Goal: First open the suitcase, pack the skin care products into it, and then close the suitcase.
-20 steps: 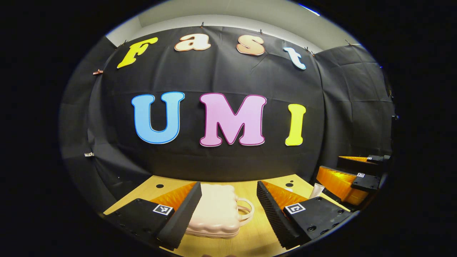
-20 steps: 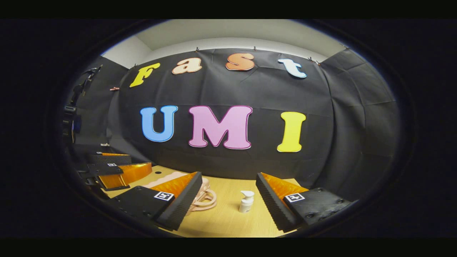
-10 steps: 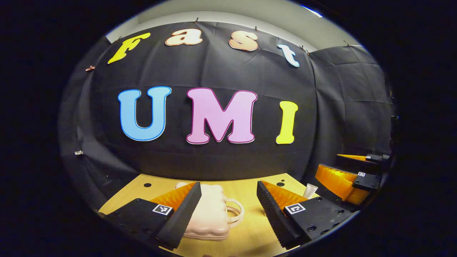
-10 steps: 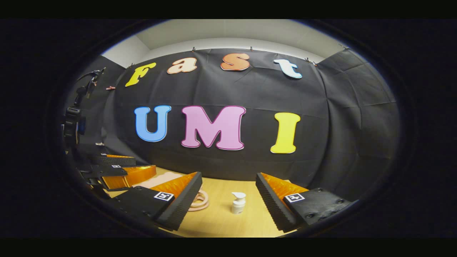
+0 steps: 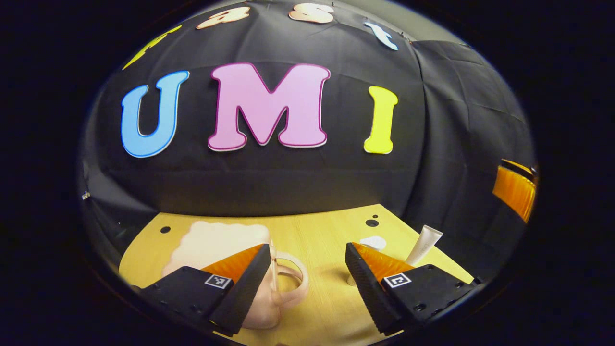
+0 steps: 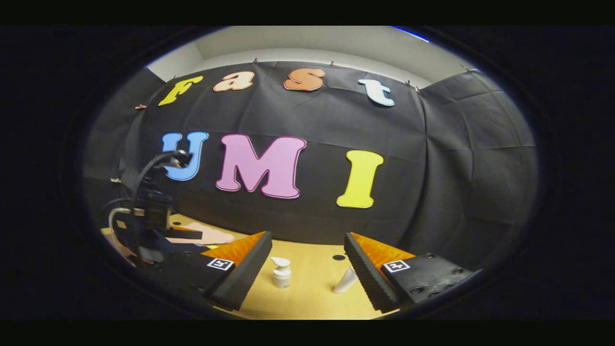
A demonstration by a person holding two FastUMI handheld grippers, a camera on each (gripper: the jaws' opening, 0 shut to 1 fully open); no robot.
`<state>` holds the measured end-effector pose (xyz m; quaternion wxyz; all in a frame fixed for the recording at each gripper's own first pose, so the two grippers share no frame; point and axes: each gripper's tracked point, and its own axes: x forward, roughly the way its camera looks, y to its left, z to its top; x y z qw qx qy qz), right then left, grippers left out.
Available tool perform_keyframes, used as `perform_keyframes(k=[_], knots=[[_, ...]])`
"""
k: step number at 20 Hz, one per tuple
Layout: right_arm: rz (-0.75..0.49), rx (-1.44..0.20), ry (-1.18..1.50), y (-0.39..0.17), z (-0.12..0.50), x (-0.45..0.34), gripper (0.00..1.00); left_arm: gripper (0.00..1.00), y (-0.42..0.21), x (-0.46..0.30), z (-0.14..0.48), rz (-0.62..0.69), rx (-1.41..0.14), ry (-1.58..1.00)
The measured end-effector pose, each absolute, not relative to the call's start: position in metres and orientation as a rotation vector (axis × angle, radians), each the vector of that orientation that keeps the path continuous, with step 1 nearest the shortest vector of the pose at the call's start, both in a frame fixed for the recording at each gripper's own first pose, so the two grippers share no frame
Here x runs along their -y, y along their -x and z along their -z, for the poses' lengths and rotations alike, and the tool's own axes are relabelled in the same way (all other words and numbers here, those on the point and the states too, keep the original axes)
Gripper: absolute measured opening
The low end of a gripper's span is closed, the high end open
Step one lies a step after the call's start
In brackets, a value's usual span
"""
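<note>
Black cloth booth, wooden table [image 5: 317, 230] below. Pink suitcase [image 5: 216, 242] lying flat at near left, closed, contents hidden; hard ribbed shell, likely stiff and light, looped handles [image 5: 288, 276] facing right, best taken at the lid edge near them. Left gripper [image 5: 305, 281] low over those handles, fingers wide, empty. Right gripper [image 6: 307, 271] off to the right, fingers wide, empty. White pump bottle [image 6: 281, 273] upright between its fingers, farther off; probably light, smooth, tippable; grip at the body. White tube [image 6: 346, 281] leaning just right of it, soft, squeezable.
</note>
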<state>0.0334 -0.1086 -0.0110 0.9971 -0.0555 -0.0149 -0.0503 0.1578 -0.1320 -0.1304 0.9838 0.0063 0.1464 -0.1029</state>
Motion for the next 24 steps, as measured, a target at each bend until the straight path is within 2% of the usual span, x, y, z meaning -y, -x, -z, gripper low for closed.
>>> perform_keyframes(k=[3, 6, 7, 12, 15, 17, 18, 19, 24], knots=[[0.117, -0.007, 0.116, -0.042, 0.027, 0.131, 0.96, 0.99, -0.183, 0.148, 0.175, 0.209, -0.377, -0.033], [0.186, -0.032, 0.161, -0.046, 0.040, 0.169, 0.97, 0.99, -0.199, 0.155, 0.215, 0.178, -0.476, 0.014], [0.202, -0.035, 0.170, -0.047, 0.043, 0.179, 0.96, 0.96, -0.205, 0.156, 0.226, 0.164, -0.500, 0.023], [0.264, -0.093, 0.183, -0.043, 0.067, 0.217, 0.96, 0.93, -0.228, 0.154, 0.267, 0.058, -0.580, 0.037], [0.276, -0.118, 0.146, -0.039, 0.078, 0.221, 0.97, 0.72, -0.242, 0.146, 0.285, 0.009, -0.606, -0.004], [0.266, -0.131, 0.139, -0.038, 0.087, 0.216, 0.96, 0.65, -0.248, 0.132, 0.294, -0.025, -0.630, -0.049], [0.263, -0.140, 0.139, -0.038, 0.092, 0.214, 0.97, 0.56, -0.249, 0.126, 0.300, -0.044, -0.650, -0.037], [0.256, -0.151, 0.130, -0.039, 0.096, 0.211, 0.96, 0.21, -0.250, 0.130, 0.298, -0.021, -0.658, -0.027], [0.209, -0.175, 0.098, -0.050, 0.105, 0.188, 0.96, 0.13, -0.244, 0.138, 0.269, 0.091, -0.703, 0.021]])
